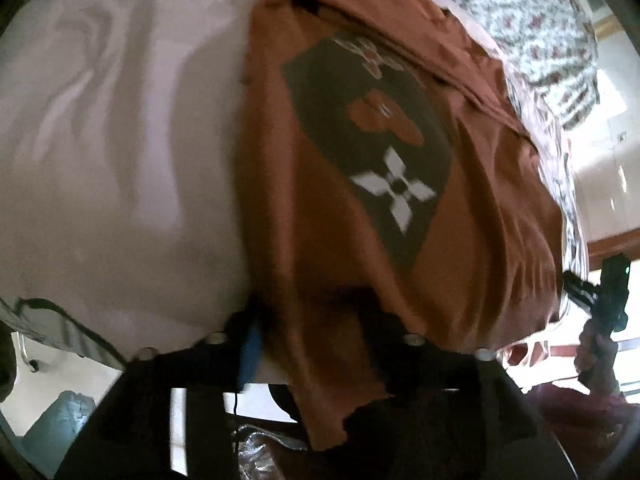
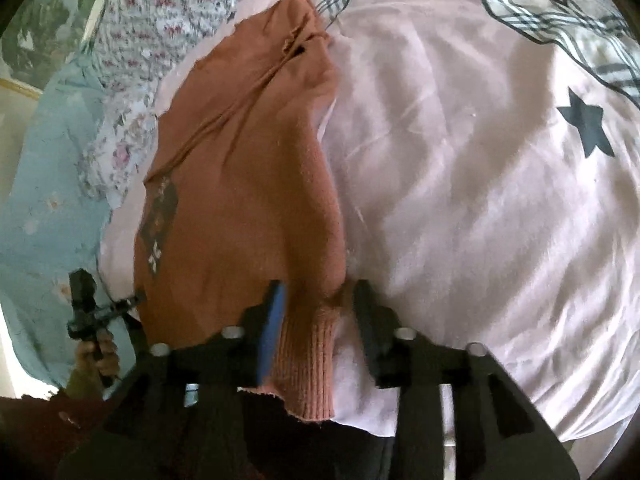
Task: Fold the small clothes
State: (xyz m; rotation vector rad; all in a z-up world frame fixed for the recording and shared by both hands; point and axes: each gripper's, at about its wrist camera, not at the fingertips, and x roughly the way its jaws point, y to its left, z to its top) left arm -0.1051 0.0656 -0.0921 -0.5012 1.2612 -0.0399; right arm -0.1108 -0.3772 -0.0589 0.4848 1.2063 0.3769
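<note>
A small rust-brown top (image 1: pixel 332 184) with a dark printed panel and white flower lies on a pale pink bedsheet (image 1: pixel 120 140). My left gripper (image 1: pixel 312 320) has its fingers on either side of the top's near hem, which drapes between and over them. In the right wrist view the same top (image 2: pixel 240 184) lies on its plain side, and its ribbed cuff (image 2: pixel 308 360) hangs between the spread fingers of my right gripper (image 2: pixel 320 304). The other gripper shows at each view's edge: the right one in the left wrist view (image 1: pixel 604 300) and the left one in the right wrist view (image 2: pixel 92 312).
A floral quilt (image 1: pixel 532 32) lies beyond the top and also shows in the right wrist view (image 2: pixel 160 20). A light blue cloth (image 2: pixel 44 184) hangs at the left. The sheet (image 2: pixel 480 180) bears a dark star (image 2: pixel 586 122) and plaid prints. The bed edge runs along the near side.
</note>
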